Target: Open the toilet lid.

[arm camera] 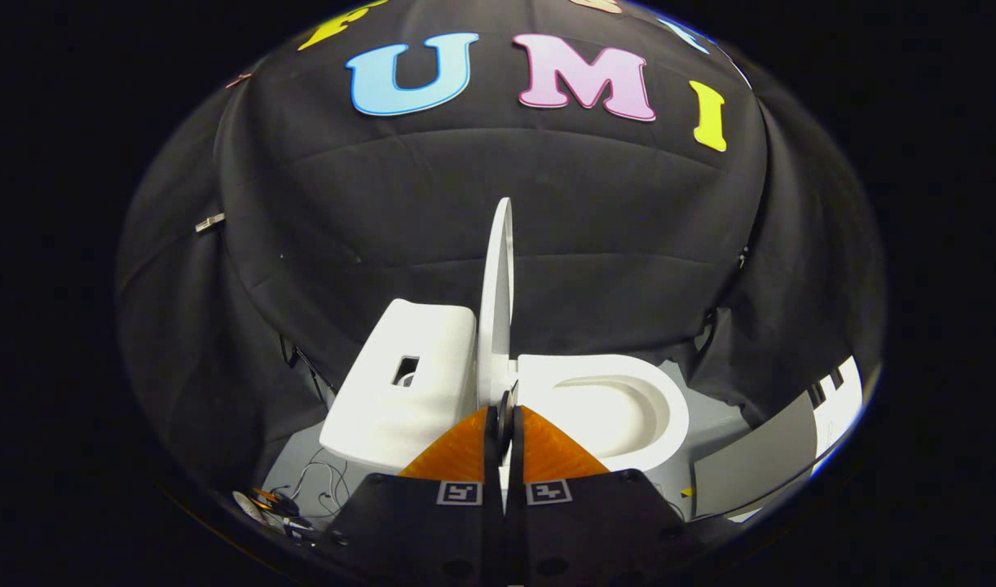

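A plain white plastic toilet lid [498,302], white tank [400,383] and white bowl [628,408] are seen beyond the hand-held gripper [504,420], against black cloth [612,228] over grey floor [710,424].

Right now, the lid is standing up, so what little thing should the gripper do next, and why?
Probably open the fingers and let go. The toilet lid already stands upright, seen edge-on between the tank and the open bowl. The gripper is closed with the lid's lower edge pinched between its fingers, so the lifting looks done. Releasing gently should leave it resting by the tank.
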`<action>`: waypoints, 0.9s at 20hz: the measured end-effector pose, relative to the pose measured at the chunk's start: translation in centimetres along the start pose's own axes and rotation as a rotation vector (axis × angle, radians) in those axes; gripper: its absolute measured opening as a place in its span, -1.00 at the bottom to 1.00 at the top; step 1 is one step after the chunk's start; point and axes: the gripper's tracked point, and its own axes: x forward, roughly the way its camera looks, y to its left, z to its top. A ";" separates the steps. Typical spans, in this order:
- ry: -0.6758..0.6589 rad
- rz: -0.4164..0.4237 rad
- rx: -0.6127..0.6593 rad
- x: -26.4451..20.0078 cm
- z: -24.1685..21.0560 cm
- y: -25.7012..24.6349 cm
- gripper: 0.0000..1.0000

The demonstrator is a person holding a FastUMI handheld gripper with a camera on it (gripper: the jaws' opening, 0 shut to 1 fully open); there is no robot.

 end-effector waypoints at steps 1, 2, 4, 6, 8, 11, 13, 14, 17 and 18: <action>-0.001 -0.003 -0.002 0.0 -0.1 0.5 -0.90; 0.000 -0.004 -0.001 -0.1 -0.2 1.1 -0.90; -0.002 -0.001 -0.005 0.1 -0.2 2.1 -0.89; -0.006 -0.008 -0.013 0.1 -0.1 2.9 -0.89; -0.018 -0.020 -0.024 0.2 -0.1 3.6 -0.89; -0.026 -0.028 -0.043 0.2 -0.1 4.8 -0.87; -0.032 -0.020 -0.054 0.3 -0.3 5.6 -0.84; -0.033 -0.015 -0.061 0.4 -0.2 5.9 -0.84; -0.022 -0.006 -0.066 0.6 -0.6 6.3 -0.73; -0.013 -0.023 -0.061 0.5 -1.0 6.0 -0.64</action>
